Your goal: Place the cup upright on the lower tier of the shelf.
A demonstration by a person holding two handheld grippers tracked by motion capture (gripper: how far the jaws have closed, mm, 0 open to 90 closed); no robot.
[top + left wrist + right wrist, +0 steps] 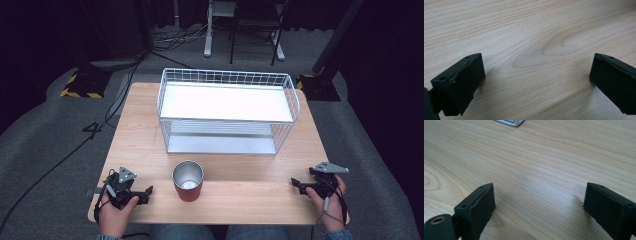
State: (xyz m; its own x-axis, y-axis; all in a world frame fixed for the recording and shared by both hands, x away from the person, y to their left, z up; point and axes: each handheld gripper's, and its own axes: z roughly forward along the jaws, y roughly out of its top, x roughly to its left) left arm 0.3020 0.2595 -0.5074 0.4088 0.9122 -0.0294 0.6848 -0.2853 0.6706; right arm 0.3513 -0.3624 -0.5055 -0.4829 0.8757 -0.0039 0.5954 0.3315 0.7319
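Observation:
A red cup [188,180] with a shiny steel inside stands upright near the front middle of the wooden table [145,140]. Behind it sits a white wire basket shelf [227,111] with two white tiers. My left gripper [145,192] rests on the table at the front left, held in a hand, pointing right toward the cup. Its jaws stand wide apart over bare wood in the left gripper view [536,77]. My right gripper [296,184] rests at the front right, pointing left, also open with nothing between its fingers [537,205].
A corner of the shelf's white base [510,122] shows at the top of the right gripper view. Beyond the table lie grey carpet, black cables [65,155], and stand bases with yellow-black tape [82,85].

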